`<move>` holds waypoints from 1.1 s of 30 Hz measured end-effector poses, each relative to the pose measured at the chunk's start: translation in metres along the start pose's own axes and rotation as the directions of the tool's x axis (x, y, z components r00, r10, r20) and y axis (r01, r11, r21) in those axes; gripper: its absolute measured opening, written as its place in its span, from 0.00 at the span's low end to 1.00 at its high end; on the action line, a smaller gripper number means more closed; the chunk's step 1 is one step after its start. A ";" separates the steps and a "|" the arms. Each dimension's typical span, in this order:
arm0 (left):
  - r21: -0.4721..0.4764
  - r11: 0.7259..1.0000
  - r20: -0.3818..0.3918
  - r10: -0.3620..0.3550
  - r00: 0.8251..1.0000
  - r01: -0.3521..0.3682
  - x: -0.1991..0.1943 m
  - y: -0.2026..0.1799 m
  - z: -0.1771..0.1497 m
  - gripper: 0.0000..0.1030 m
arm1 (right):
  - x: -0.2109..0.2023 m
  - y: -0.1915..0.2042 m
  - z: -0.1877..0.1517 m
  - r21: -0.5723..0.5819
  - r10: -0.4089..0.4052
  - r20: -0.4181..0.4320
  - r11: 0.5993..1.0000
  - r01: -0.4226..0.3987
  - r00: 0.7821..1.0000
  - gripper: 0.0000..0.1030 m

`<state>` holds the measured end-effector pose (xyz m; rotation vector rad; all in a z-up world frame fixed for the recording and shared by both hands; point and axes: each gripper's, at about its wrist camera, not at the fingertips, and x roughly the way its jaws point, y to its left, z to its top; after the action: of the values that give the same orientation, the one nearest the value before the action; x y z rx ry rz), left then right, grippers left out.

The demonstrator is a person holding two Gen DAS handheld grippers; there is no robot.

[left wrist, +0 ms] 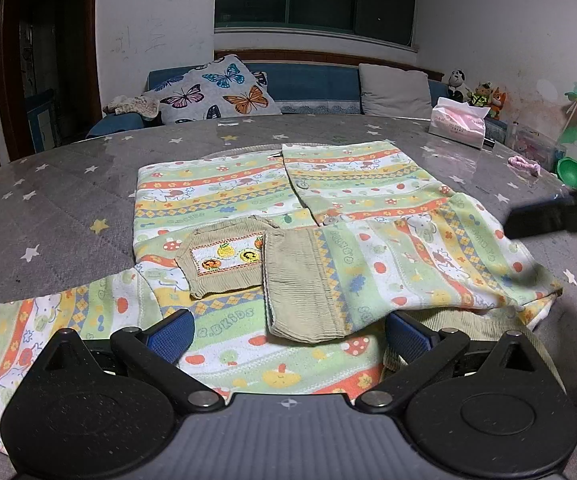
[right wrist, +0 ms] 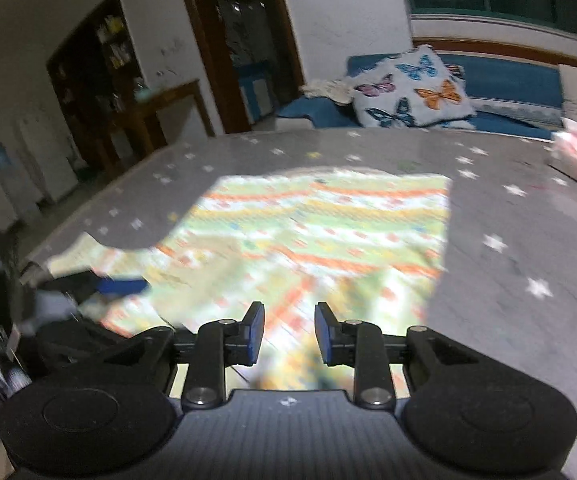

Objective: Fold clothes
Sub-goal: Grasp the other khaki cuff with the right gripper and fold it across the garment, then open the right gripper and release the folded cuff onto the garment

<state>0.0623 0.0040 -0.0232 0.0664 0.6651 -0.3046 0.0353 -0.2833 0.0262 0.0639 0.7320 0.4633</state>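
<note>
Free room: bare star-print tabletop [left wrist: 68, 184] left of the patterned garment [left wrist: 224, 188], and a strip beyond it.
Obstacles: tissue pack [left wrist: 458, 126] at far right; pink band [left wrist: 524, 163], green cup [left wrist: 571, 171] and clear box [left wrist: 534, 146] along the right edge.
Centre: garment lies low, one sleeve [left wrist: 428, 264] folded across it.

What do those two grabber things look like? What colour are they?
Both look alike. The left gripper and right gripper are black plastic with two round discs, silver bolts and a ribbed grey base bearing a small crosshair mark. Their fingers carry bumpy blue pads. No hands or sleeves show.
</note>
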 end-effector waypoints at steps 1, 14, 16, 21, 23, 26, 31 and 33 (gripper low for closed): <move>0.000 1.000 0.000 0.000 1.000 0.000 0.000 0.000 0.000 1.00 | 0.000 -0.003 -0.005 0.000 -0.013 -0.010 1.000 0.013 1.000 0.27; -0.010 0.998 0.068 -0.055 0.996 0.056 -0.020 0.000 0.015 1.00 | 0.002 -0.028 0.002 0.034 -0.064 0.035 0.997 0.063 0.997 0.28; -0.006 0.998 0.073 -0.067 0.995 0.068 -0.019 -0.002 0.019 0.99 | 0.010 -0.036 0.008 0.055 -0.080 0.041 0.995 0.078 0.996 0.28; -0.027 0.998 0.023 -0.063 0.998 0.064 0.002 -0.001 0.022 0.75 | 0.041 -0.040 0.010 0.052 -0.120 -0.001 0.991 0.120 0.993 0.28; -0.051 0.997 -0.003 -0.057 0.998 0.057 0.009 0.003 0.021 0.63 | 0.048 -0.036 0.008 0.021 -0.136 -0.005 0.991 0.136 0.991 0.29; -0.066 0.996 -0.003 -0.060 0.998 0.060 0.012 0.008 0.020 0.40 | 0.047 -0.022 0.006 -0.053 -0.153 0.001 0.987 0.153 0.988 0.35; -0.056 0.998 0.003 -0.035 0.999 0.035 0.010 0.008 0.018 0.08 | 0.040 -0.013 0.007 -0.088 -0.157 0.042 0.983 0.161 0.987 0.35; -0.068 0.997 0.018 -0.031 0.999 0.032 0.005 0.010 0.018 0.07 | 0.043 -0.013 0.008 -0.092 -0.166 0.036 0.981 0.169 0.985 0.35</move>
<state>0.0794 0.0091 -0.0124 -0.0123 0.6596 -0.3117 0.0728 -0.2754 0.0024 -0.0799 0.6802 0.3352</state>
